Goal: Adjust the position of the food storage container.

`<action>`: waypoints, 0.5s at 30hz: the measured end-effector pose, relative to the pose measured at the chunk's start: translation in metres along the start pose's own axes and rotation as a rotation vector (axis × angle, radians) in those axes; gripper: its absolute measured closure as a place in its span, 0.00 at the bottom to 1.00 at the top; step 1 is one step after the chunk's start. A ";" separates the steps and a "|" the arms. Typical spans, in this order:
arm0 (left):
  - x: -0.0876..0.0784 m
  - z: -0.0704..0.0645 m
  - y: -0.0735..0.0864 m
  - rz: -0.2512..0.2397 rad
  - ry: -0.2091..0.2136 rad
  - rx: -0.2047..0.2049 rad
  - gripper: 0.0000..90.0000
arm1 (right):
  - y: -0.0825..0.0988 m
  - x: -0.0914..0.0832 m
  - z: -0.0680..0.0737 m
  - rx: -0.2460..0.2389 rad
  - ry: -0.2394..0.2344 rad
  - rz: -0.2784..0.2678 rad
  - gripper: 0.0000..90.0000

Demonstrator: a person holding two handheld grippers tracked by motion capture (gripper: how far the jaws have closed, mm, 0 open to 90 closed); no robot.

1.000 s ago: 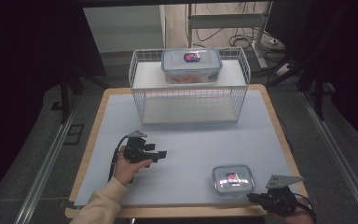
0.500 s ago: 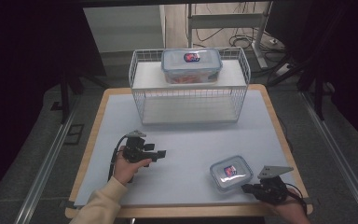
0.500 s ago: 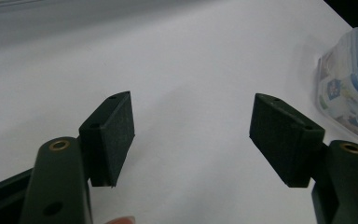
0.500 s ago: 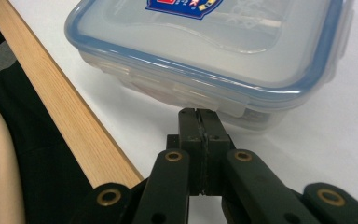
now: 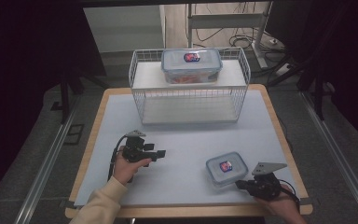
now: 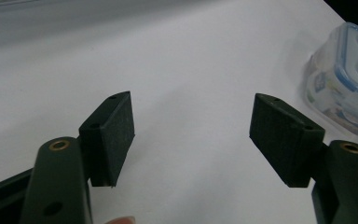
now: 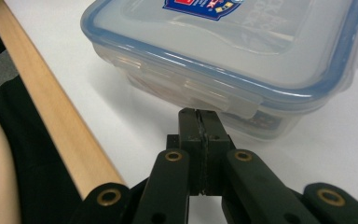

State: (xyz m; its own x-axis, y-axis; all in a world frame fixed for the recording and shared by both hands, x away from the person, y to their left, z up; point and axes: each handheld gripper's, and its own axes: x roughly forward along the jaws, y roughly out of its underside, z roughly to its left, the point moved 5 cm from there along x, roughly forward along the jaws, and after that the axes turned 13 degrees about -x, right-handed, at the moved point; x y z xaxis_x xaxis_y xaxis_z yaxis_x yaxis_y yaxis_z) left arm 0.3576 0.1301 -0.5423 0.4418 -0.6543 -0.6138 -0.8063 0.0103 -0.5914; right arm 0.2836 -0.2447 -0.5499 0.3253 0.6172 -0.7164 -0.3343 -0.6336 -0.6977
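Note:
A small clear container [image 5: 226,169] with a blue-rimmed lid and a red-blue label lies on the white mat near the front right. My right gripper [image 5: 239,184] is shut, with its tips against the container's front right side. In the right gripper view the closed jaws [image 7: 199,115] meet the container [image 7: 242,51] just under a lid clasp, with nothing between them. My left gripper [image 5: 161,153] rests at the front left, pointing right. Its jaws [image 6: 191,121] stand open over bare mat, and the container [image 6: 342,79] shows at the right edge.
A white wire rack [image 5: 191,100] stands at the back of the table, and a larger clear container [image 5: 191,65] sits on its top shelf. The table's wooden edge [image 5: 279,130] frames the mat. Dark stands and cables lie beyond.
My right gripper has moved left and slightly away from the front edge. The small container has shifted a little the same way and turned. The left gripper has stayed still.

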 end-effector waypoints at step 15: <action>-0.004 0.006 -0.001 -0.009 -0.004 -0.010 0.34 | -0.046 0.044 -0.015 -0.014 -0.002 0.002 0.99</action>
State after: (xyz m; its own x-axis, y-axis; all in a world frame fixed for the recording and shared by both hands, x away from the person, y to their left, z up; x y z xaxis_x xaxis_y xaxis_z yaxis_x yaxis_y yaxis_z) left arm 0.3594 0.1367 -0.5422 0.4502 -0.6517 -0.6104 -0.8064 -0.0032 -0.5914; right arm 0.3265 -0.1953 -0.5498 0.3228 0.6173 -0.7175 -0.3226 -0.6409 -0.6965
